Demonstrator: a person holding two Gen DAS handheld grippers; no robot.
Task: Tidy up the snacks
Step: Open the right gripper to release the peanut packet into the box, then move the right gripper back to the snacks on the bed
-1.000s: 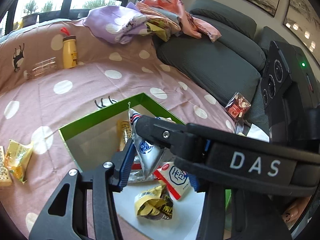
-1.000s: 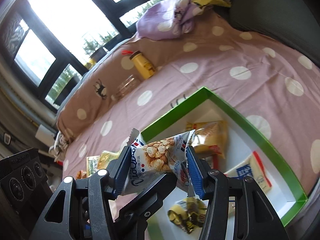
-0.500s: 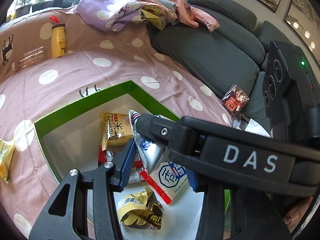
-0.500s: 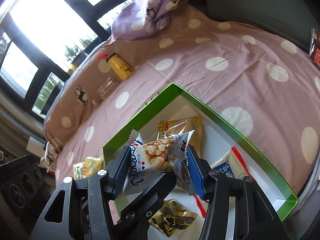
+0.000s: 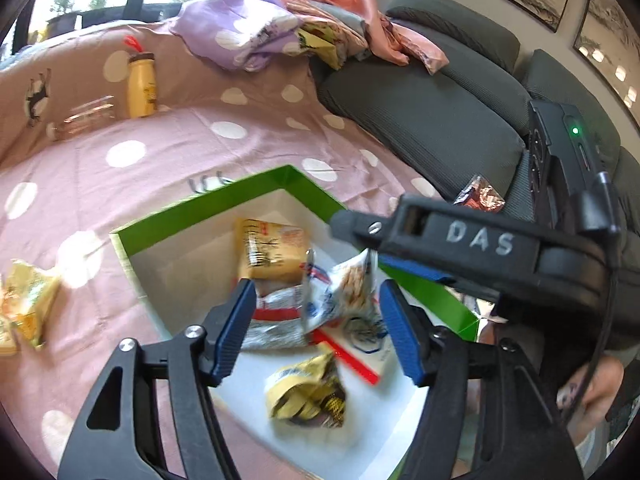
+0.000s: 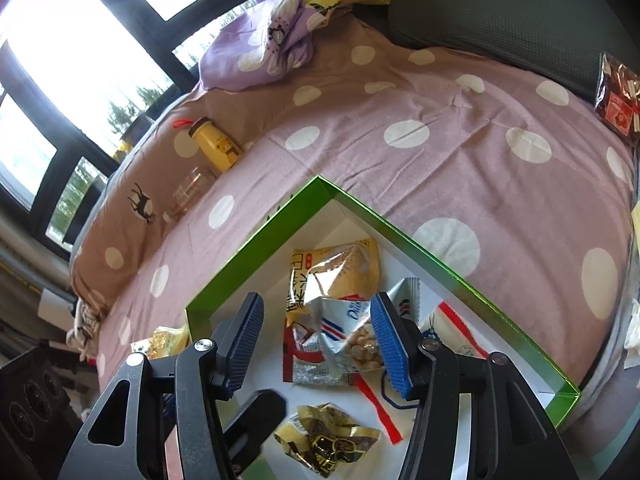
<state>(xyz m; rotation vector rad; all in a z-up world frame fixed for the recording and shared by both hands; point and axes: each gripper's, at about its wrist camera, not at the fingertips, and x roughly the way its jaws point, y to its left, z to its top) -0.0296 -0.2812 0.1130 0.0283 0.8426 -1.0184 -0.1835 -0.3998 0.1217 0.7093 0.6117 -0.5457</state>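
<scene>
A white and blue puffed-snack packet (image 5: 340, 292) (image 6: 352, 332) lies tilted on other snacks inside the green box (image 5: 256, 188) (image 6: 256, 248). My left gripper (image 5: 318, 334) hangs over it with its jaws opening, and neither pad presses on the packet. My right gripper (image 6: 316, 344) is also opening above the same packet, which sits loose beside its right pad. One right finger (image 5: 440, 236) crosses the left wrist view. Also in the box are a yellow packet (image 5: 272, 252) (image 6: 336, 268), a crumpled gold wrapper (image 5: 308, 396) (image 6: 328, 440) and a red-striped white packet (image 6: 452, 328).
The box stands on a pink dotted blanket. A yellow bottle (image 5: 141, 84) (image 6: 216, 146) and a glass jar (image 5: 84, 118) stand at the back. Yellow snacks (image 5: 28, 304) lie left of the box, a red packet (image 5: 480, 196) on the grey sofa (image 5: 420, 108). Clothes (image 5: 280, 36) are piled behind.
Both grippers held the white and blue packet together above the box; both have opened and the packet has dropped onto the snacks inside.
</scene>
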